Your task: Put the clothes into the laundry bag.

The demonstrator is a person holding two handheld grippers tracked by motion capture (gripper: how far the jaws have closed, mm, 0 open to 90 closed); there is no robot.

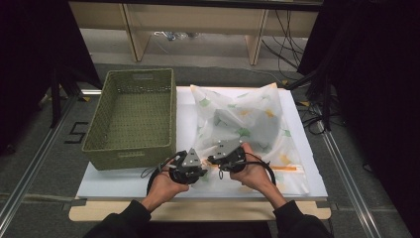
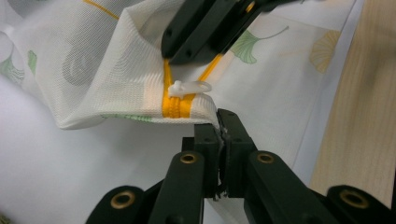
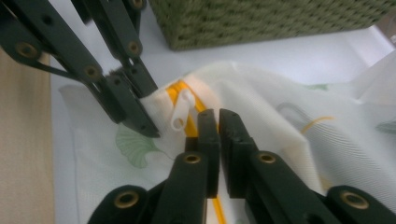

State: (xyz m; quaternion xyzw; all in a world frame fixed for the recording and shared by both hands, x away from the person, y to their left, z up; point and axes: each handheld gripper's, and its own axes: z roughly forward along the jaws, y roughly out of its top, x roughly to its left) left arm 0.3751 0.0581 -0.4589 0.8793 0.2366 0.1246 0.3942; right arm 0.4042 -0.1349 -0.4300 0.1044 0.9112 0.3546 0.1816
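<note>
The white mesh laundry bag [image 1: 247, 124] lies right of the green woven basket [image 1: 133, 116]. The left gripper [image 2: 219, 123] pinches its corner; the right gripper [image 3: 214, 122], closed on the yellow zipper [image 3: 189, 123], sits beside the white pull tab [image 3: 182, 112].

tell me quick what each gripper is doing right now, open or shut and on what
Left gripper: jaws shut on the corner of the mesh bag, just below the white zipper pull.
Right gripper: jaws shut on the orange zipper.
</note>
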